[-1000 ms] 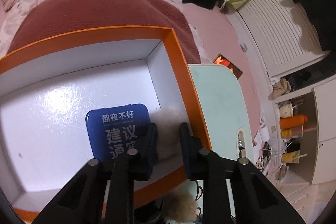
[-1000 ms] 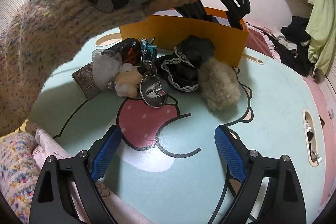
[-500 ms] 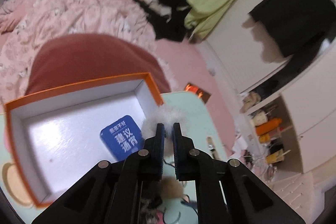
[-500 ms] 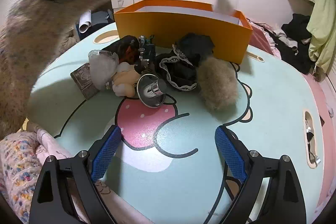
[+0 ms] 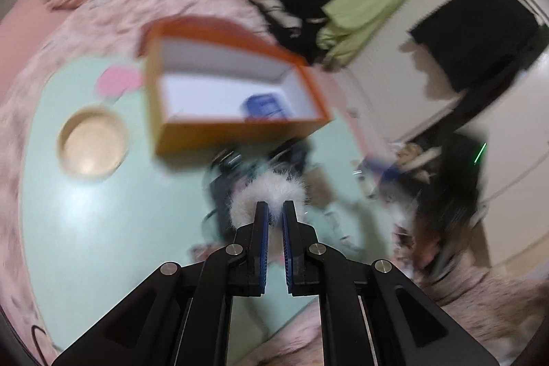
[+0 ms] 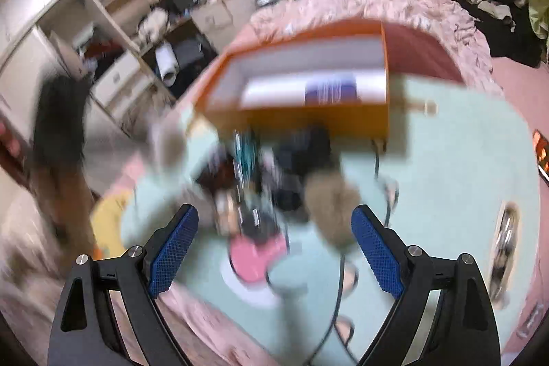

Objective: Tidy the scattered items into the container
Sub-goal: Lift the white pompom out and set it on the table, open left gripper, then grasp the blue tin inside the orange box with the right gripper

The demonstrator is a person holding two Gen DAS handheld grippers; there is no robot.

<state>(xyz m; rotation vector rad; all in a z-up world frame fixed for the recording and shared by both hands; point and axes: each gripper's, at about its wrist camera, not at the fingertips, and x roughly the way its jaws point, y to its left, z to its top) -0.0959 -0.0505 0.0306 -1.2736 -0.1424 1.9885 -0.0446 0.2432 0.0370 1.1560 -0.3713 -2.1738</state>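
1. Two handheld grippers appear, each seen by its own fisheye camera, and both views are heavily blurred.
2. Seen from the left wrist, the left gripper [image 5: 273, 211] has its blue-padded fingers drawn nearly together, pinching a white fluffy pom-pom [image 5: 267, 198] that bulges out around the fingertips.
3. That pom-pom is held above the pale green table [image 5: 103, 228], over the blurred heap of scattered items [image 5: 260, 167] that lies just in front of the box.
4. Farther from the camera, the orange box [image 5: 240, 132] with a white inside sits on the table, and a blue card with white lettering [image 5: 264, 107] lies on its floor near the right wall.
5. To the left of the box, a round shallow recess [image 5: 92, 144] is set into the tabletop.
6. Seen from the right wrist, the right gripper [image 6: 274, 235] is spread wide with nothing between its blue pads.
7. Beyond those pads lies the smeared heap [image 6: 260, 180], including a brownish fluffy ball [image 6: 329, 204] on the right side; single items are too blurred to name.
8. Behind the heap, the orange box [image 6: 308, 119] shows the blue card [image 6: 329, 90] inside.
9. Around the table, a pink bedspread [image 6: 394, 6] and cluttered shelves [image 6: 137, 23] fill the background.
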